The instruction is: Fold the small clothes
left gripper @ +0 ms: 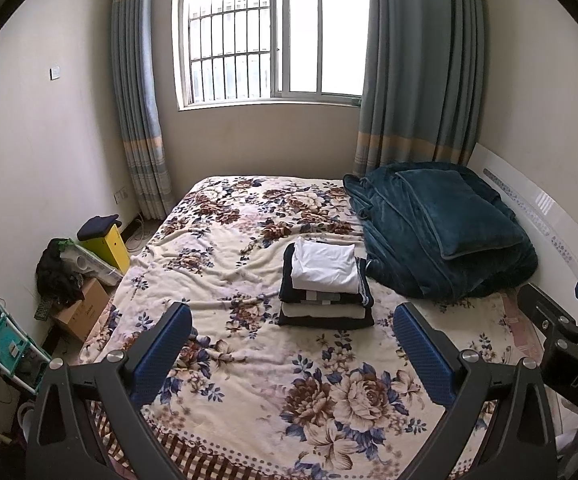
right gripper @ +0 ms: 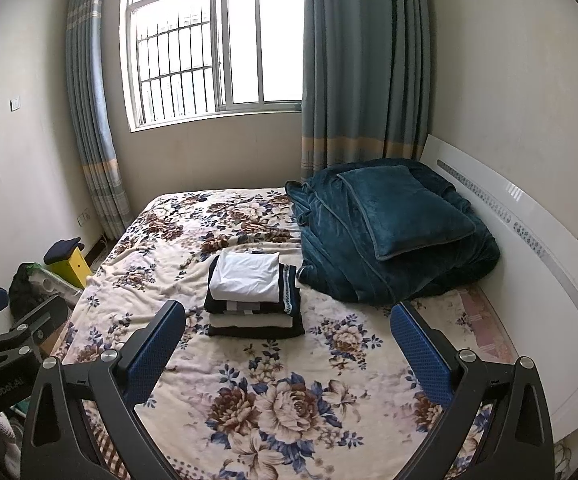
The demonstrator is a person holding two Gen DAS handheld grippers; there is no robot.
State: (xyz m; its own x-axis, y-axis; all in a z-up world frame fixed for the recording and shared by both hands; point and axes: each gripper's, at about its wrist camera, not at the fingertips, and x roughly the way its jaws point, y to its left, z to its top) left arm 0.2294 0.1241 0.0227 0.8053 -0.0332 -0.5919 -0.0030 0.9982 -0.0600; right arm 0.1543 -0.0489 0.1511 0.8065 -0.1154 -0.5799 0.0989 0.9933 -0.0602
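Apparently the folding is finished: a neat stack of folded clothes (left gripper: 326,286) lies on the floral bedspread (left gripper: 249,380) and both grippers hang empty.

The stack, with a white garment (left gripper: 325,266) on top of dark and pale layers, lies flat and squared, just beside the near left edge of the teal blanket heap (left gripper: 445,232) and touching nothing else that I can see. The left gripper (left gripper: 293,348) hovers on the near side of the stack, well apart from it, its jaws spread wide with nothing between them; the right gripper (right gripper: 289,344) is likewise near side of the stack, jaws wide apart and holding nothing. No loose, unfolded small garment shows on the bedspread around the stack, so I judge little or nothing remains, unless more clothes wait out of view.
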